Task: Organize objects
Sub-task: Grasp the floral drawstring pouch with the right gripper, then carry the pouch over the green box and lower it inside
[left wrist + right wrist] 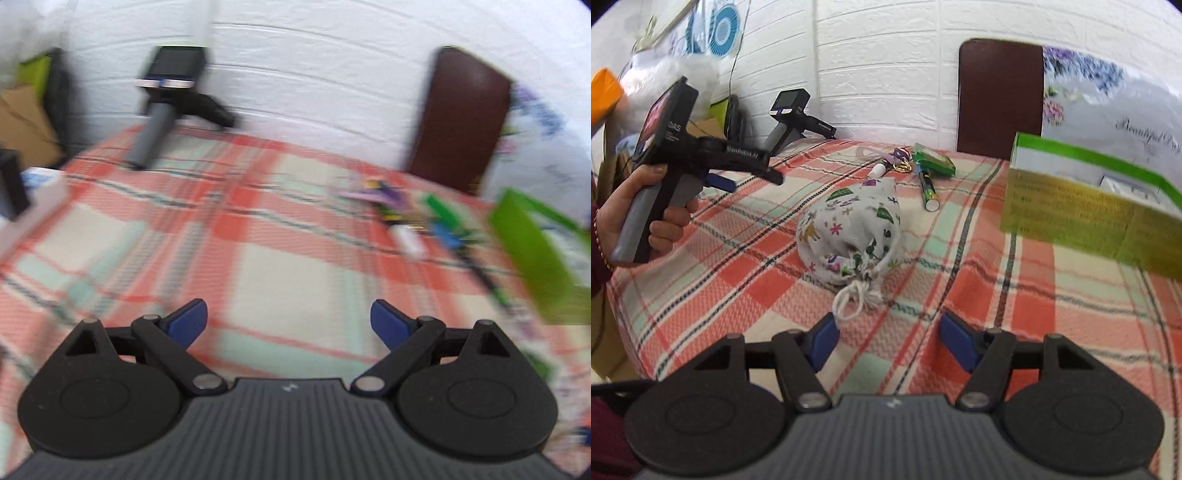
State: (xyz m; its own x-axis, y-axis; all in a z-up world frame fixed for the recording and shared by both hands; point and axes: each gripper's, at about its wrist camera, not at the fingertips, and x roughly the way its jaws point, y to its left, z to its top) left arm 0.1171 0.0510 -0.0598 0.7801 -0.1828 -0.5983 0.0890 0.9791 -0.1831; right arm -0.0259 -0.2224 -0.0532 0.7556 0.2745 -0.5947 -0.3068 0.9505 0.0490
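- left gripper (289, 322) is hovering over bare plaid tablecloth (280, 273), jaws spread wide, nothing between them
- right gripper (886, 341) is standing released just short of the drawstring pouch (849, 232); the knotted cord (855, 297) is lying just ahead of the pads, not pinched
- the pouch is sitting mid-table, well apart from the green box (1082, 214) at the right edge
- its long axis is running from the cord end near the right gripper back toward the wall, mouth pointing at the gripper
- further back, small items are lying loose: green tube (928, 190), white tube (877, 170), key rings (903, 167), small green packet (932, 159)
- the green tube is pointing its cap toward the near right
- judgement: sorting is looking barely started; whether anything is already in the box i cannot tell
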